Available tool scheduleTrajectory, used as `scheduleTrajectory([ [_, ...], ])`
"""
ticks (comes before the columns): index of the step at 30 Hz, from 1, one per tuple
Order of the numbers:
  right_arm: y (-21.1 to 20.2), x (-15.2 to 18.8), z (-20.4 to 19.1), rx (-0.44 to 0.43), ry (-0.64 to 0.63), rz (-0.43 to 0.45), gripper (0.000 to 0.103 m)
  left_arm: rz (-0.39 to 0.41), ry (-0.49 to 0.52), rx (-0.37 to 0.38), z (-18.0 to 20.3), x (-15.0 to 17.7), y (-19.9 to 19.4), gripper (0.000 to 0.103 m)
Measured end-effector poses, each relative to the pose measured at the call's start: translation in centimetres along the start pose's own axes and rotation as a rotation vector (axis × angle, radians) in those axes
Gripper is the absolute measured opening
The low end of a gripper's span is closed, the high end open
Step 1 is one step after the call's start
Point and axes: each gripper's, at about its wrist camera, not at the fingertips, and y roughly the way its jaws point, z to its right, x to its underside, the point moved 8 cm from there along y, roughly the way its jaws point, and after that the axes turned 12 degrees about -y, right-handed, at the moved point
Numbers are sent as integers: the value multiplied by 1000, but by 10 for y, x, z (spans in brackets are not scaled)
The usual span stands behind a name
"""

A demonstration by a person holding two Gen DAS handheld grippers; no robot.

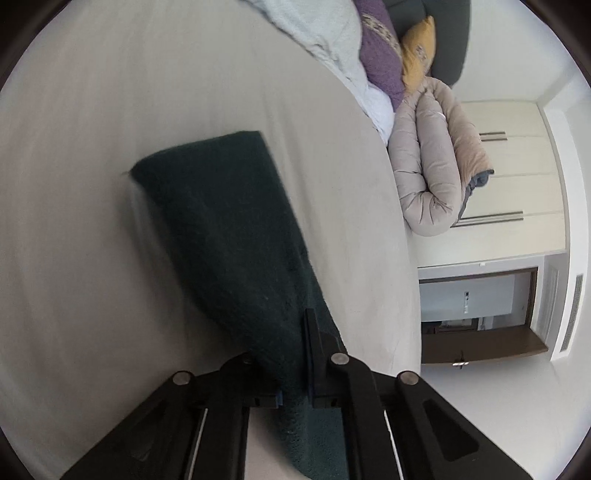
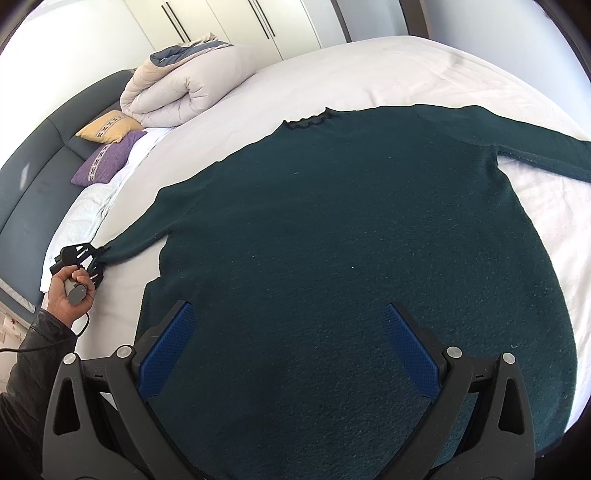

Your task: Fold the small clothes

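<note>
A dark green knit sweater (image 2: pixel 351 240) lies flat on the white bed sheet (image 2: pixel 388 74), neck at the far side, sleeves spread out. My left gripper (image 1: pixel 295 391) is shut on the cuff of the left sleeve (image 1: pixel 221 221), which is lifted off the sheet. That gripper also shows in the right wrist view (image 2: pixel 96 254), at the sleeve's end, held by a hand. My right gripper (image 2: pixel 288 343) is open and empty above the sweater's lower body, its blue pads (image 2: pixel 410 350) wide apart.
A rolled beige duvet (image 2: pixel 173 92), a yellow pillow (image 2: pixel 109 127) and a purple pillow (image 2: pixel 107 158) lie by the dark headboard (image 2: pixel 33 177). A white wardrobe (image 2: pixel 229 22) stands behind the bed. A doorway (image 1: pixel 476 314) shows past the bed's edge.
</note>
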Motion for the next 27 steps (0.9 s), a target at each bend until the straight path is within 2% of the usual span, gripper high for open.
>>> scheduleTrajectory([
  [1, 1, -2, 4, 3, 3, 9, 100, 11, 59, -15, 10, 8, -1, 3],
  [3, 3, -4, 13, 6, 17, 14, 99, 20, 238, -50, 44, 37, 3, 3],
  [6, 6, -11, 29, 9, 47, 23, 98, 22, 611, -96, 110, 115, 17, 3],
  [8, 6, -18, 40, 15, 69, 43, 98, 3, 900, -126, 143, 189, 34, 4],
  [9, 6, -23, 47, 15, 84, 54, 98, -7, 1068, -154, 150, 234, 44, 5],
  [11, 6, -36, 62, 4, 118, 74, 98, -13, 1311, -211, 143, 302, 64, 5],
  [13, 7, -52, 78, -14, 148, 98, 98, -3, 1461, -254, 123, 342, 79, 5],
  [15, 12, -71, 89, -50, 160, 105, 98, -15, 1535, -282, 96, 362, 86, 5],
  [17, 21, -89, 96, -98, 170, 95, 98, -3, 1573, -285, 81, 365, 87, 5],
  [21, 62, -126, 93, -214, 183, 32, 98, -35, 1553, -262, 75, 360, 83, 6],
  [27, 148, -165, 49, -381, 225, -92, 98, -78, 1495, -241, 71, 356, 83, 10],
])
